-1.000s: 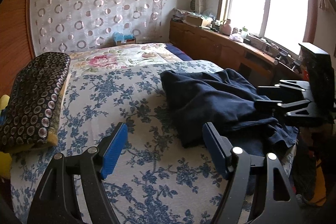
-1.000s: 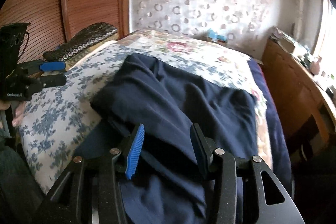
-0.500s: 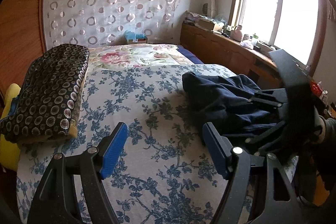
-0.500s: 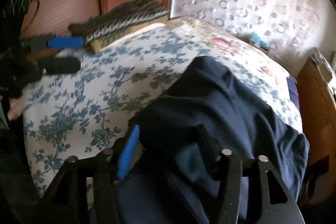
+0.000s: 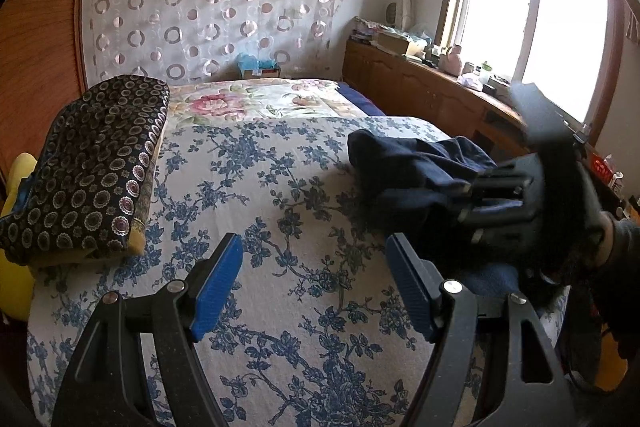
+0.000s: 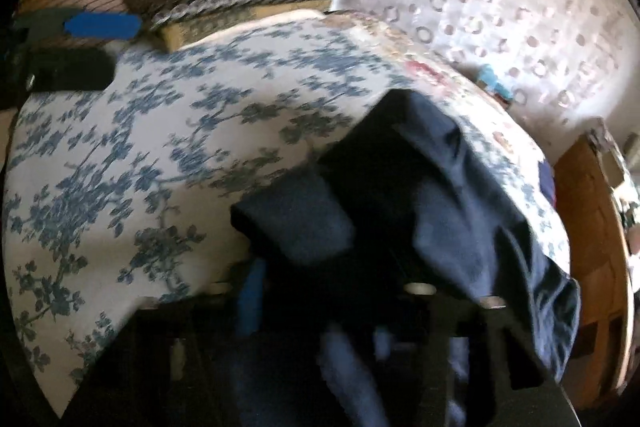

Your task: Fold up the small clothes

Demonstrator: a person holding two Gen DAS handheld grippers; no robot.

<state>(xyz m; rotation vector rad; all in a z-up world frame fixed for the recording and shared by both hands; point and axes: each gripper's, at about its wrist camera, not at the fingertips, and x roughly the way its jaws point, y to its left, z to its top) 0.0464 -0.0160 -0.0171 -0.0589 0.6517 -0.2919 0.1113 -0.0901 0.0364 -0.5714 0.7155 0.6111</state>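
Note:
A dark navy garment (image 5: 412, 167) lies bunched at the right side of the bed; in the right wrist view it (image 6: 460, 211) drapes over my right gripper's fingers and hides them. My right gripper (image 5: 492, 195) is buried in the cloth, and whether its jaws are closed cannot be seen. My left gripper (image 5: 316, 287) is open and empty, hovering over the blue floral bedspread (image 5: 260, 187), left of the garment. It also shows at the left edge of the right wrist view (image 6: 80, 43).
A folded dark circle-patterned blanket (image 5: 88, 163) lies on the bed's left side over a yellow pillow (image 5: 16, 267). A wooden cabinet (image 5: 420, 95) with clutter runs along the right under the window. A patterned curtain (image 5: 216, 3) hangs behind the bed.
The garment has been gathered and pulled toward the right front of the bed, baring more bedspread. My right gripper has pushed deeper into the cloth. My left gripper stays open and empty.

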